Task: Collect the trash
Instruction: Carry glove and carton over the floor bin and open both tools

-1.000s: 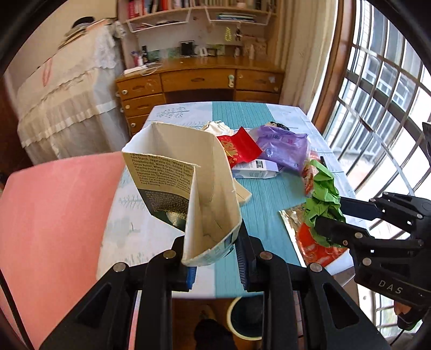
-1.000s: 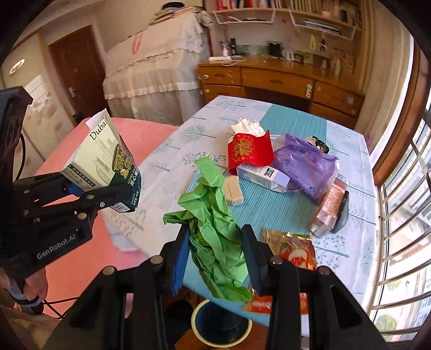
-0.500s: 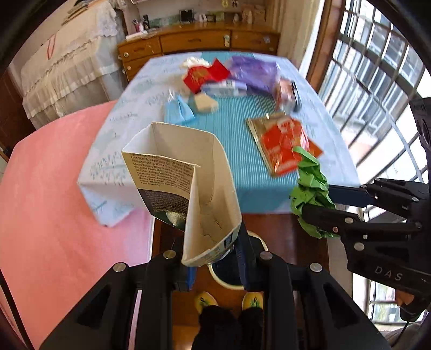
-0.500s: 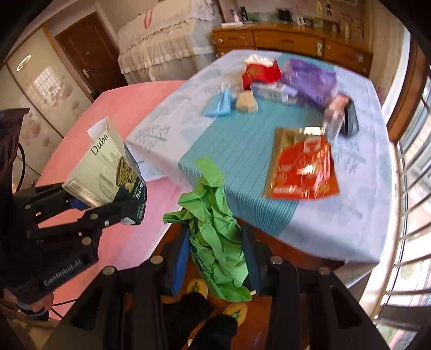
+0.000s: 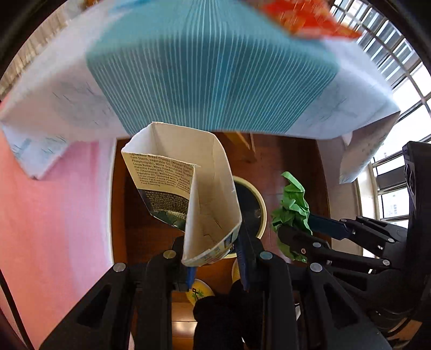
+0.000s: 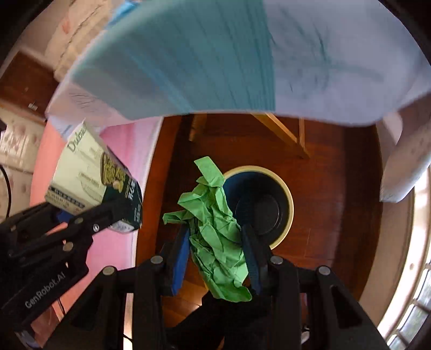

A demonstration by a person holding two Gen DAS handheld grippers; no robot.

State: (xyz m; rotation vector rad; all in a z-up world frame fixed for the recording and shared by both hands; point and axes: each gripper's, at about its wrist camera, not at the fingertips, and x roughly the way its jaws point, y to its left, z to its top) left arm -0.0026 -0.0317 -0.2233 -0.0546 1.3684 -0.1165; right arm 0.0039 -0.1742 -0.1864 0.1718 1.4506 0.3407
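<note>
Green crumpled paper (image 6: 218, 237), pinched in your right gripper (image 6: 215, 251), hangs just left of the cream-rimmed dark bin (image 6: 282, 188) on the floor; your left gripper (image 5: 214, 255) clamps the open white carton (image 5: 194, 196) farther left.

The open carton (image 5: 188, 204) is covering the left side of the waste bin (image 5: 256, 204) in the left wrist view, and the crumpled green paper (image 6: 215, 231) is hiding the bin's near-left rim in the right wrist view. An orange wrapper (image 5: 301, 18) is running off the top edge, blurred. The counter (image 6: 215, 59) is smearing, its print unreadable.
</note>
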